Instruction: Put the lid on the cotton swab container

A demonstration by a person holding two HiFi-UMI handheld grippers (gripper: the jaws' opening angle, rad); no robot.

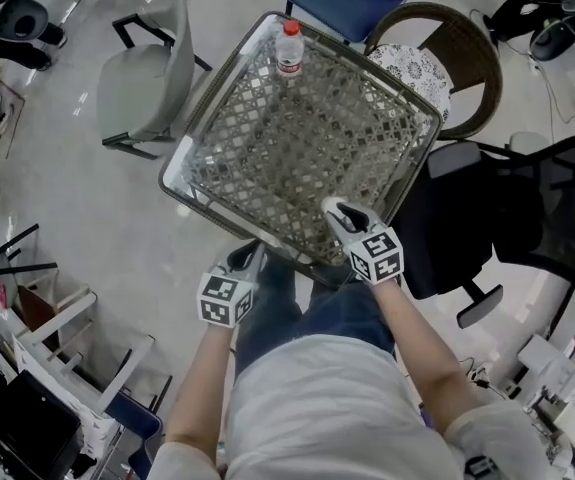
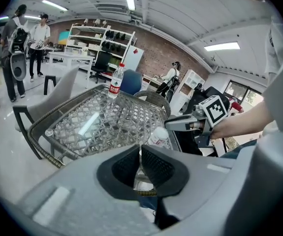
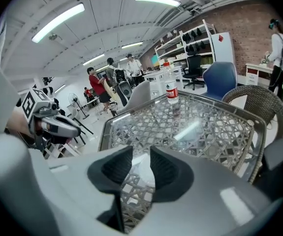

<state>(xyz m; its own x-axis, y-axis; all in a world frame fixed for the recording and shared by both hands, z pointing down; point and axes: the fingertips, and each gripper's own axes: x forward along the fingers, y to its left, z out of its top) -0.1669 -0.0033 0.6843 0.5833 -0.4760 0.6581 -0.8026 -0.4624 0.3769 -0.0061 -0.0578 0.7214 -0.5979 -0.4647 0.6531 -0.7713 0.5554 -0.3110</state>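
Left gripper [image 2: 140,156]: my jaws are pressed together, gripping nothing.
Right gripper [image 3: 141,162]: my jaws are parted, above the container.
Cotton swab container [image 2: 157,137]: near edge of the table [image 1: 297,138], long axis apparently upright, white end up.

Finding 1: the cotton swab container [image 2: 157,137] stands at the near edge of the table [image 1: 221,90]. Only its white upper part shows in the left gripper view; the rest sits behind the left gripper [image 2: 140,155]. In the head view the right gripper [image 1: 339,211] covers it. In the right gripper view it is a white blur, and the lid cannot be told from the body.

Finding 2: the bottle [image 1: 288,46] stands at the table's far corner, its label print too small to read.
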